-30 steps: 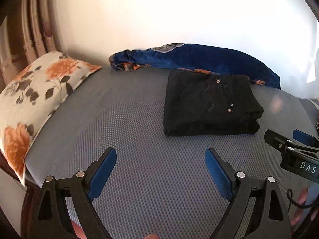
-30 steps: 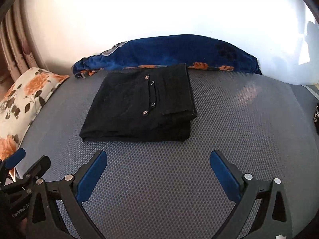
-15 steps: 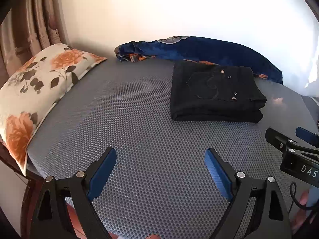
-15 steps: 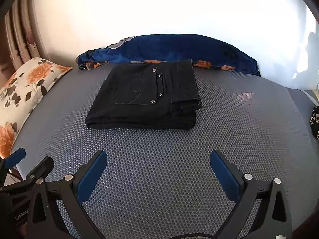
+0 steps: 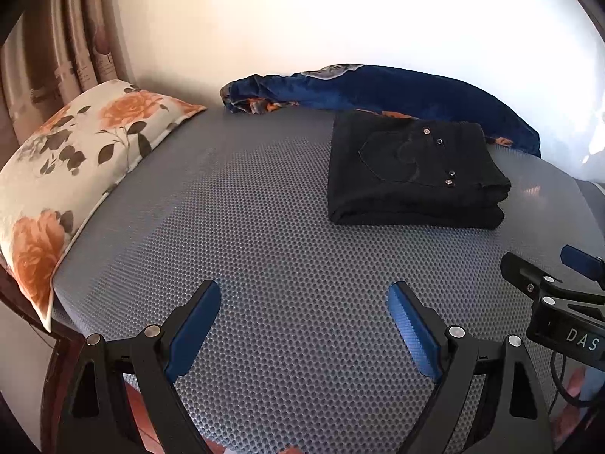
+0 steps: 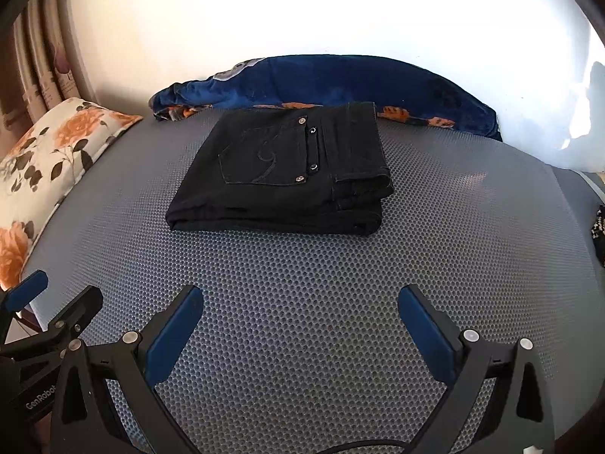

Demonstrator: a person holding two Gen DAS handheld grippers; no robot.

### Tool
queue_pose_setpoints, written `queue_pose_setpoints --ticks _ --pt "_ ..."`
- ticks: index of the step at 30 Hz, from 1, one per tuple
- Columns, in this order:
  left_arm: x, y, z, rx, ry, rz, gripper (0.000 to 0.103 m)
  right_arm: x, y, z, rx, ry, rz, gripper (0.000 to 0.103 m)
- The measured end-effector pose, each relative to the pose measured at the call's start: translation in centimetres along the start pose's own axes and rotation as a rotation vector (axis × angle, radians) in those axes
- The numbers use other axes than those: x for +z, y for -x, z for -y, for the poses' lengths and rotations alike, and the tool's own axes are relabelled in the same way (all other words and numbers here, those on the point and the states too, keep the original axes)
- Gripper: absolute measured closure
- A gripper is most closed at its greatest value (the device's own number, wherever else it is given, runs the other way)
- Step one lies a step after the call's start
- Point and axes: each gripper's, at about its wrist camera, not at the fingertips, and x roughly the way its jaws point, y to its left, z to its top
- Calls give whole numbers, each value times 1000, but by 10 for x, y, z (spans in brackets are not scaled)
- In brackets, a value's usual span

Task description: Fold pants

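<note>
The black pants lie folded into a neat rectangular stack on the grey mesh mattress, near its far edge, with a back pocket and small metal rivets facing up. The folded edges on the near side are aligned, and at the right end the layers show one above the other. Just behind the pants, along the white wall, lies a dark blue blanket with orange flower marks; the far edge of the pants seems to touch it or lie just beside it. A floral pillow with orange roses rests at the left end of the mattress, well apart from the pants, and a curtain hangs behind it. The left gripper hovers over the near part of the mattress with its blue pads spread wide and nothing between them. The right gripper is in the same state, its jaws wide apart and empty, pointing toward the pants but clearly short of them. Neither gripper touches the pants.
</note>
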Motion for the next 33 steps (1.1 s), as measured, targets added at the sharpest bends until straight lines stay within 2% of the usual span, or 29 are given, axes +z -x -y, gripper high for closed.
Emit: queue_pose_setpoints --ticks 33 --pt "-4 -13 2 31 -39 -12 13 -4 -11 4 8 -24 -50 1"
